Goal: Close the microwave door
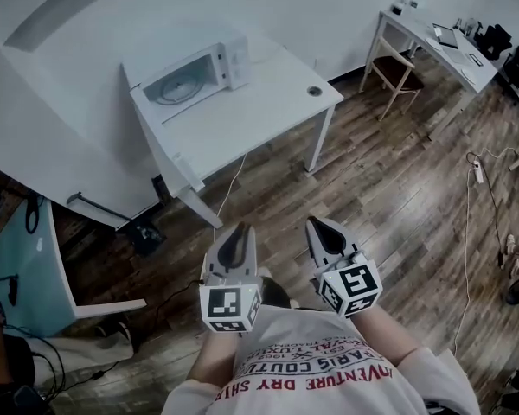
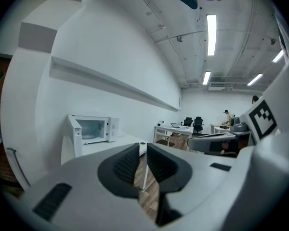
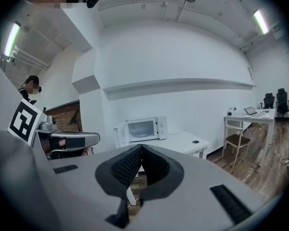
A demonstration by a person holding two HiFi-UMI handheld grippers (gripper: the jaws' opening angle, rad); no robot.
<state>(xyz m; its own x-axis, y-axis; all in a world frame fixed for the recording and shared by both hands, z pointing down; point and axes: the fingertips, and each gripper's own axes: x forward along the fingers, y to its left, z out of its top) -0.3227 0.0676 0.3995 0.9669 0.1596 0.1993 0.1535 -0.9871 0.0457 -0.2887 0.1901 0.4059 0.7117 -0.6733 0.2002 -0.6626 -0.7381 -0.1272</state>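
A white microwave (image 1: 193, 74) stands at the far left end of a white table (image 1: 259, 111), well ahead of me. Its door (image 2: 76, 136) hangs swung open to the left, and the lit cavity shows. In the right gripper view the microwave (image 3: 145, 128) sits small at centre, with its door (image 3: 119, 137) open. My left gripper (image 1: 235, 230) and right gripper (image 1: 319, 225) are held side by side close to my chest, far short of the table. Both are shut, tips together, with nothing between them, as seen on the left gripper (image 2: 142, 146) and the right gripper (image 3: 140, 147).
A small dark round object (image 1: 314, 91) lies near the table's right end. A wooden chair (image 1: 398, 69) and a second white desk (image 1: 441, 46) stand at the right. Cables and a power strip (image 1: 477, 173) run across the wooden floor. A glass-topped table (image 1: 26, 258) is at the left.
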